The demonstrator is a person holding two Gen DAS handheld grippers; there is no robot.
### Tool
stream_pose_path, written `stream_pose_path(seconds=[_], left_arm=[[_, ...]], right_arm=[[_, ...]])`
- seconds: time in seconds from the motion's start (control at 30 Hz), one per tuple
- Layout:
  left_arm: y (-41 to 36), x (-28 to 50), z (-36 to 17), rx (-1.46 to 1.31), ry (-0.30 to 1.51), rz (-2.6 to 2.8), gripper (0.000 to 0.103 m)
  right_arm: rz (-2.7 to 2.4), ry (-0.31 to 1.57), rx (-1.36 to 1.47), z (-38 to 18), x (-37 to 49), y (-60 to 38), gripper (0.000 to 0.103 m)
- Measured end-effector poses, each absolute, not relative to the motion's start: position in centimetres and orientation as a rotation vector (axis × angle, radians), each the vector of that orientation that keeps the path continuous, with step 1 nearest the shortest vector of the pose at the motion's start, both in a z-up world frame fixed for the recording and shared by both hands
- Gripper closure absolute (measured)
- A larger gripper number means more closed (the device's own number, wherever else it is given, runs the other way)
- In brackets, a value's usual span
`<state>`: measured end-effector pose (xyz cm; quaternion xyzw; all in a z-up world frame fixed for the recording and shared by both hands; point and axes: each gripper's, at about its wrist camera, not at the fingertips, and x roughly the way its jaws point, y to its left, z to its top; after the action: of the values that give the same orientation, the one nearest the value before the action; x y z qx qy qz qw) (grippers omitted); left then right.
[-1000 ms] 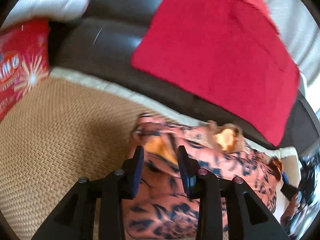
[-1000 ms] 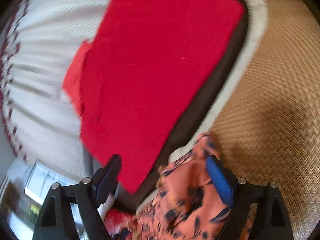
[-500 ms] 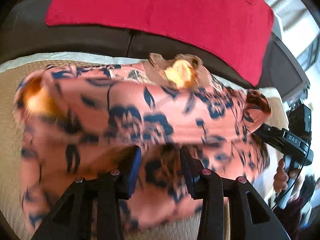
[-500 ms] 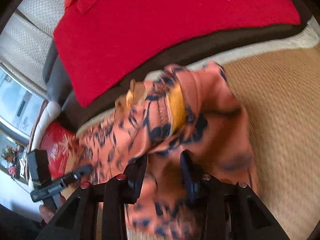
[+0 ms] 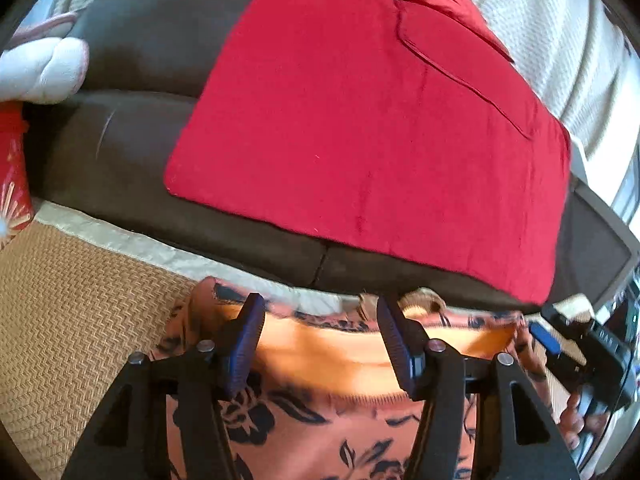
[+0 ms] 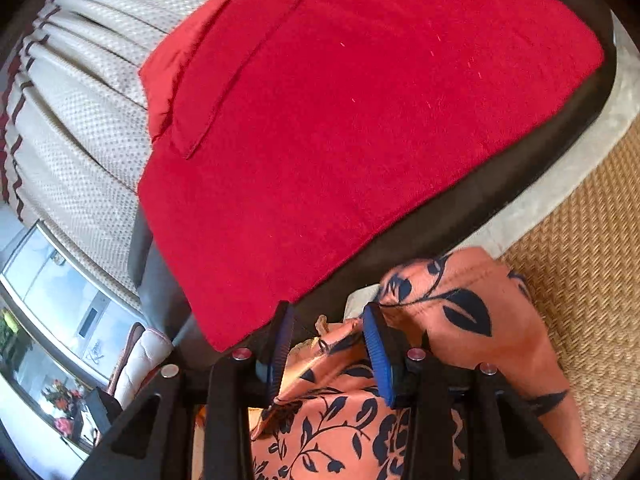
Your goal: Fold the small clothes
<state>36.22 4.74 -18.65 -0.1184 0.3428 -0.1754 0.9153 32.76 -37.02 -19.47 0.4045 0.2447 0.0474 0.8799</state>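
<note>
Since half a second ago, left gripper [image 5: 320,340] is opening clear above the orange floral garment [image 5: 340,420] lying low in frame on the woven mat [image 5: 80,320], while right gripper [image 6: 328,352] is pinching its bunched edge, suggesting 1 fold is settling.

1. Red cloth [image 5: 360,120] spread flat over dark brown sofa [image 5: 132,128].
2. Woven straw mat [image 5: 72,320] with pale border in front of sofa.
3. White dotted curtain [image 6: 80,120] behind.
4. Cream cushion [image 5: 44,68] far left.
</note>
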Motion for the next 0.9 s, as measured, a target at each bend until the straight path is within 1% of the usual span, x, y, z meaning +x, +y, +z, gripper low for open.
stream_pose_path(seconds=[0.13, 0.2, 0.23, 0.27, 0.33, 0.37, 0.4, 0.47, 0.57, 0.67, 0.8, 0.9], left_arm=[[3.2, 33.2, -16.8, -0.195, 0.675, -0.509, 0.044], [2.5, 32.3, -16.3, -0.173, 0.672, -0.572, 0.040], [1.9, 32.1, -16.5, -0.158, 0.684, -0.609, 0.037], [1.2, 32.1, -16.8, -0.135, 0.712, -0.638, 0.032], [-0.2, 32.5, -18.5, -0.097, 0.780, -0.647, 0.032], [-0.8, 32.8, -19.4, -0.087, 0.805, -0.636, 0.032], [-1.3, 33.2, -20.3, -0.072, 0.832, -0.620, 0.032], [-2.5, 34.2, -22.0, -0.026, 0.876, -0.543, 0.032], [-3.5, 36.0, -24.3, 0.057, 0.918, -0.372, 0.032], [-3.4, 36.4, -24.4, 0.013, 0.921, -0.326, 0.032], [-4.6, 32.5, -21.0, 0.052, 0.841, -0.316, 0.032], [-7.6, 27.6, -16.1, 0.133, 0.750, -0.415, 0.032]], right_arm=[[0.199, 0.613, 0.788, -18.4, 32.3, -35.0, 0.063], [0.292, 0.722, 0.733, -18.2, 32.7, -32.5, 0.063], [0.323, 0.780, 0.703, -18.6, 33.0, -31.1, 0.063], [0.343, 0.831, 0.680, -19.2, 33.6, -30.0, 0.063], [0.282, 0.954, 0.651, -21.4, 35.7, -28.4, 0.062], [0.233, 0.959, 0.674, -22.3, 36.5, -28.6, 0.062], [0.194, 0.928, 0.730, -23.0, 37.5, -29.2, 0.064], [0.136, 0.821, 0.818, -23.2, 37.9, -30.9, 0.064], [0.095, 0.657, 0.980, -21.6, 34.0, -34.3, 0.063], [0.030, 0.525, 0.903, -17.6, 27.7, -37.5, 0.062], [-0.089, 0.414, 0.852, -13.9, 17.0, -41.7, 0.062], [-0.234, 0.324, 0.833, -10.8, 7.1, -45.9, 0.062]])
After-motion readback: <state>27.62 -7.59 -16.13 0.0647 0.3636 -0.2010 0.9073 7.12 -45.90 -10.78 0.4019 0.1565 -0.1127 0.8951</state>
